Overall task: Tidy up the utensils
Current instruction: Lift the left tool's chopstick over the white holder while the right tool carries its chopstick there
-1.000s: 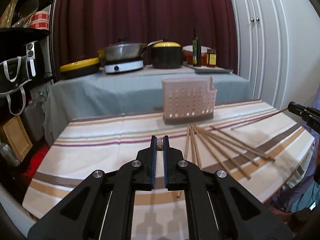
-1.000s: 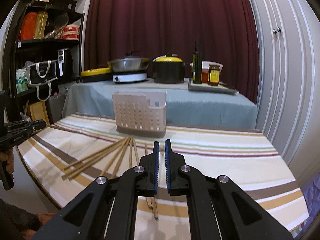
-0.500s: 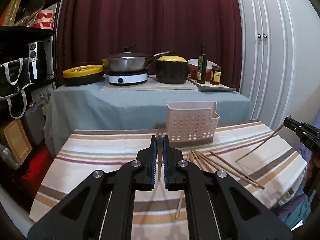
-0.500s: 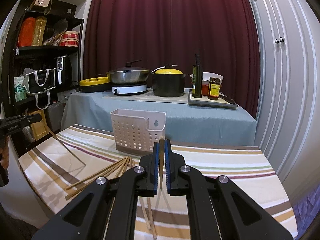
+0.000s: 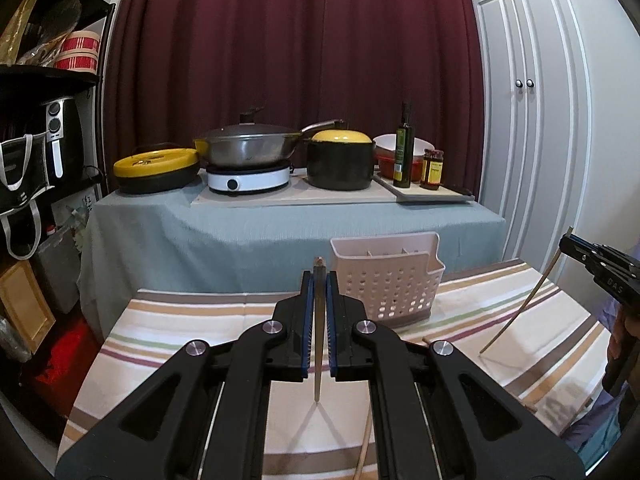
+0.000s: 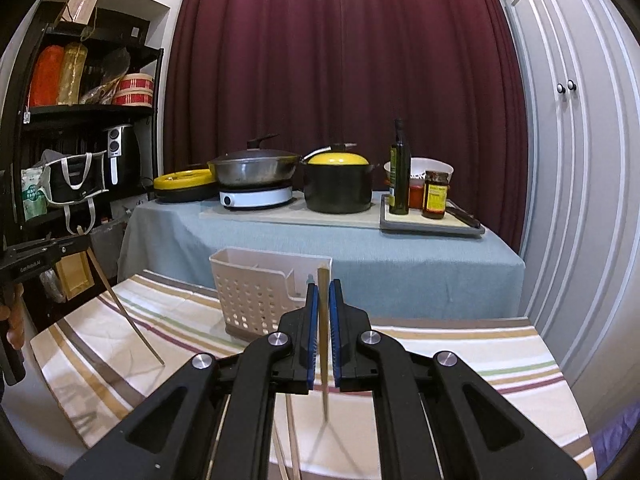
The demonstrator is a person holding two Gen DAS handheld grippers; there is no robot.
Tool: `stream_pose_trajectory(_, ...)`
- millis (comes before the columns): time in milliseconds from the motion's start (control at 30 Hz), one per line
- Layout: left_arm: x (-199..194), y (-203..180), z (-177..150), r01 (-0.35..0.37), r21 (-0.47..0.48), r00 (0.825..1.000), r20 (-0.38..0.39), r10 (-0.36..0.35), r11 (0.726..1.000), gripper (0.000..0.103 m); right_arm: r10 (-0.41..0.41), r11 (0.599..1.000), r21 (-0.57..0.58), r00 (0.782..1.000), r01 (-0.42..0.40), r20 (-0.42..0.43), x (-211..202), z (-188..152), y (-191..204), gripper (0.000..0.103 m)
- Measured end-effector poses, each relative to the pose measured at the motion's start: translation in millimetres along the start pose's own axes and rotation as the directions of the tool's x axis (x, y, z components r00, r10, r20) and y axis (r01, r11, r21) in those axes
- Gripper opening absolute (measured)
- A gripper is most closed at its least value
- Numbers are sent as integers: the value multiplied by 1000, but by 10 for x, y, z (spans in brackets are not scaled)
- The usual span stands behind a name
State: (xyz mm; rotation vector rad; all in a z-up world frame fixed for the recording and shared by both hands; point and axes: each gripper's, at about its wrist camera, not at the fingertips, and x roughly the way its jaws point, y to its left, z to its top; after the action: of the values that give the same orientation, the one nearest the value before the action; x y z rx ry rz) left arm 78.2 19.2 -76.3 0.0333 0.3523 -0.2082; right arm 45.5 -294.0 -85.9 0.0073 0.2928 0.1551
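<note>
Left gripper (image 5: 319, 280) is closed tight on a chopstick (image 5: 317, 332), held upright w/ its lower tip hanging just above the striped table (image 5: 168, 340). Right gripper (image 6: 323, 288) is likewise clamped on a second chopstick (image 6: 323, 340), also near vertical, tip just off the cloth. In the left wrist view the pale perforated utensil basket (image 5: 390, 280) sits on the table at approx 1 o'clock from the left gripper, near it; the right gripper shows at 3 o'clock w/ its stick slanting down to the cloth. In the right wrist view the basket is at 11 o'clock, just behind the gripper tips, and the left gripper appears at 9 o'clock w/ a hand (image 6: 12, 324) below it. More loose chopsticks (image 6: 290, 440) lie on the table under the right gripper, mostly hidden by it. Behind, a second table w/ grey-blue cloth (image 5: 280, 232) carries pots, a hotplate, bottles
</note>
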Motion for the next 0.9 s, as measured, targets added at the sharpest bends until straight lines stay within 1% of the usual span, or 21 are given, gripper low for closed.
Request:
stream_pose_trajectory(100,14,0,121,16,-5,1000,20,-16,1000,6,16,1000,1,1000,-16,16,31,83,4,6)
stream_pose_trajectory(267,2,-20,452,51,0,995,88,-50,999,6,49,999,0,996,-49,73,54,315,17,6)
stream_pose_trajectory(433,62,-107,868,79,15,982,173,-80,997,6,76,997,-15,985,-74,154,132,636,42,6)
stream_pose_trajectory(500,117,-156,1034,86,20,974,210,-88,996,6,86,996,-19,978,-84,188,186,768,43,6)
stream_pose_trajectory(633,263,-248,1279,93,33,962,255,-98,995,6,100,995,-27,968,-96,231,329,962,52,6)
stream_pose_trajectory(767,488,-329,1395,78,45,957,277,-87,996,6,106,994,-21,967,-104,233,536,1054,41,6)
stream_pose_trajectory(900,747,-370,1347,62,49,960,271,-73,997,6,111,994,2,974,-113,198,788,996,4,6)
